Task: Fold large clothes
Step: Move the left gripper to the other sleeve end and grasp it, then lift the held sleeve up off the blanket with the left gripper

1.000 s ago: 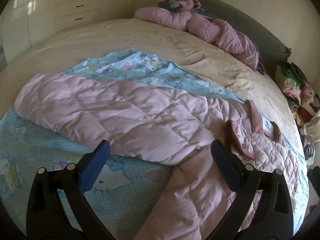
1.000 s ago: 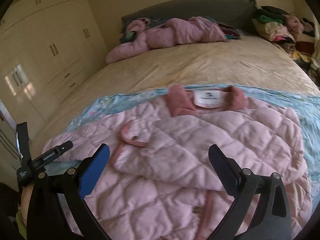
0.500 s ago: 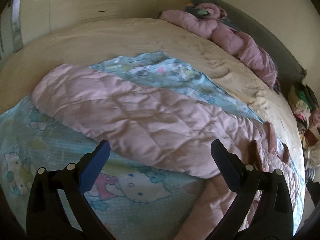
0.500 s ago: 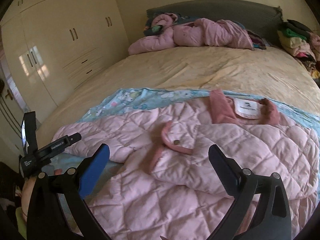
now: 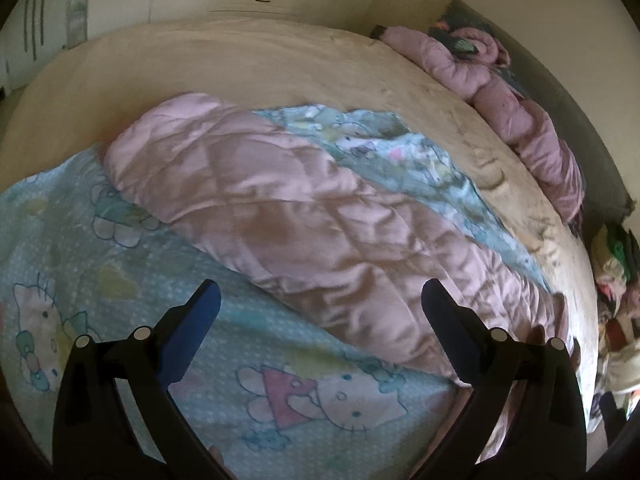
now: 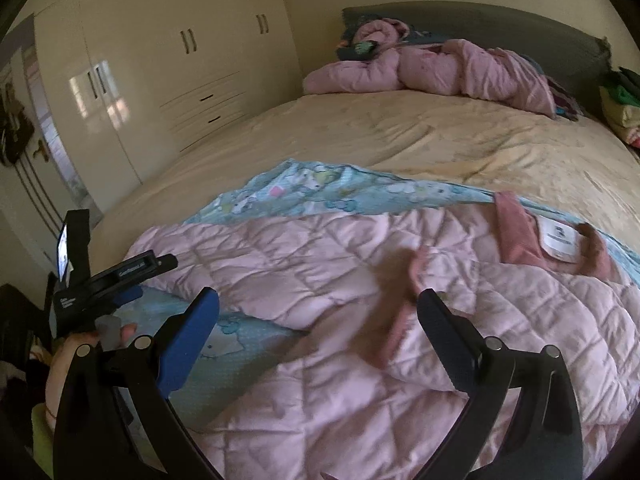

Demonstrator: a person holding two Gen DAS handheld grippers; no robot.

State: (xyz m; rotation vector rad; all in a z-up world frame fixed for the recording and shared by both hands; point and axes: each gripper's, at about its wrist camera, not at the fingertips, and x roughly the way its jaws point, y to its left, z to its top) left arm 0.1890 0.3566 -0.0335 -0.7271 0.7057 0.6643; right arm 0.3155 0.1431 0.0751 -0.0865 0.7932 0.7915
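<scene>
A pink quilted jacket (image 6: pixel 400 360) lies flat on a blue cartoon-print sheet (image 6: pixel 320 192) on the bed. Its collar and white label (image 6: pixel 560 236) are at the right, and one sleeve is folded across the chest. The other sleeve (image 5: pixel 280 216) stretches out to the left over the blue cartoon-print sheet (image 5: pixel 120 272). My left gripper (image 5: pixel 320 312) hovers open above that sleeve's lower edge, holding nothing. My right gripper (image 6: pixel 318 316) stands open over the jacket's body, also holding nothing. The left gripper's body (image 6: pixel 100 280) and the hand holding it show at the left of the right wrist view.
A beige bedspread (image 6: pixel 440 136) covers the bed. Another pink jacket (image 6: pixel 440 68) lies crumpled by the grey headboard (image 6: pixel 480 20). A pile of clothes (image 5: pixel 616 264) sits at the bed's right side. Cream wardrobes (image 6: pixel 140 80) stand to the left.
Both grippers have swung to the left along the jacket, so the outstretched sleeve now fills the left wrist view. Both stay open.
</scene>
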